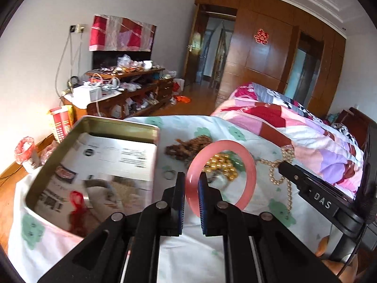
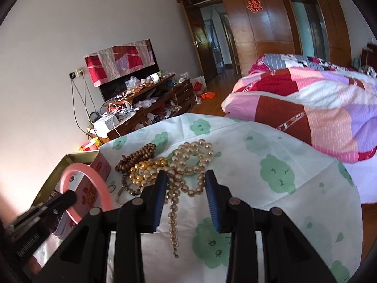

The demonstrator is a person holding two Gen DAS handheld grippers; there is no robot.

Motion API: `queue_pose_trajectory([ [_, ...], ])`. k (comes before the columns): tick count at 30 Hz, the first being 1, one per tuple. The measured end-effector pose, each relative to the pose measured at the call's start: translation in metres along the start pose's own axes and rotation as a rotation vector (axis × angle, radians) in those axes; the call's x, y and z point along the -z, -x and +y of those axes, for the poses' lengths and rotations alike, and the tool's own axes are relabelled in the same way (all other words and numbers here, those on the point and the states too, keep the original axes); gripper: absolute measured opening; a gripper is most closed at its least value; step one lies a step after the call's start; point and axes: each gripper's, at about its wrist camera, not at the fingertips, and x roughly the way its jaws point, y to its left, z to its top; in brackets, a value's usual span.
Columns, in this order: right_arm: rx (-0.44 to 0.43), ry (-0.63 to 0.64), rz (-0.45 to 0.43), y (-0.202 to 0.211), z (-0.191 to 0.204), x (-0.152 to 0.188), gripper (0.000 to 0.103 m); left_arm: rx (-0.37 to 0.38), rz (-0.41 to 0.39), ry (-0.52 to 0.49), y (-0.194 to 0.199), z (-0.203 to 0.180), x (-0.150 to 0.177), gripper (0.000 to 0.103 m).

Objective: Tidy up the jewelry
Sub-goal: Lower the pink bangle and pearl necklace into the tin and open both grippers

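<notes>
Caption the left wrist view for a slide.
Left hand-held gripper holds a pink bangle beside the open tin.

My left gripper (image 1: 191, 184) points forward and down, its jaws clamped on the rim of a pink bangle (image 1: 245, 165) that stands up between the blue pads (image 1: 202, 188). My right gripper (image 2: 186, 184) tilts down at much the same angle, jaws standing apart with nothing pressed between them. A fingertip (image 1: 321, 247) shows beside the right gripper's body.
</notes>
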Motion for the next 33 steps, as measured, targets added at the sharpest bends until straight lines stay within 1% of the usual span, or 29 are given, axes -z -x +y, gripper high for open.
queue_pose_trajectory([
  [4, -0.031, 0.03, 0.005, 0.002, 0.012, 0.002, 0.036, -0.048, -0.025, 0.016, 0.007, 0.023, -0.003, 0.01],
  [8, -0.087, 0.046, 0.016, 0.006, 0.035, 0.005, 0.036, -0.1, -0.044, 0.049, 0.013, 0.051, -0.004, 0.01],
  [13, -0.178, 0.087, 0.033, -0.001, 0.078, 0.003, 0.036, -0.16, -0.055, 0.098, 0.014, 0.079, -0.005, 0.01],
  [16, -0.231, 0.116, 0.039, -0.01, 0.107, 0.001, 0.036, -0.213, -0.054, 0.111, 0.012, 0.092, -0.003, 0.01],
  [18, -0.268, 0.135, 0.056, -0.02, 0.126, 0.0, 0.036, -0.226, -0.038, 0.123, 0.009, 0.097, -0.001, 0.01],
  [21, -0.297, 0.141, 0.087, -0.037, 0.146, 0.003, 0.036, -0.247, -0.013, 0.133, 0.004, 0.102, 0.003, 0.01],
  [22, -0.303, 0.142, 0.095, -0.042, 0.15, 0.004, 0.036, -0.243, -0.003, 0.141, 0.002, 0.103, 0.003, 0.01],
  [25, -0.317, 0.153, 0.107, -0.055, 0.161, 0.009, 0.036, -0.239, 0.005, 0.163, 0.001, 0.109, 0.003, 0.01],
  [30, -0.346, 0.166, 0.147, -0.073, 0.174, 0.016, 0.036, -0.276, 0.052, 0.179, -0.006, 0.112, 0.004, 0.01],
  [33, -0.357, 0.172, 0.165, -0.075, 0.175, 0.021, 0.036, -0.292, 0.061, 0.182, -0.007, 0.112, 0.004, 0.01],
])
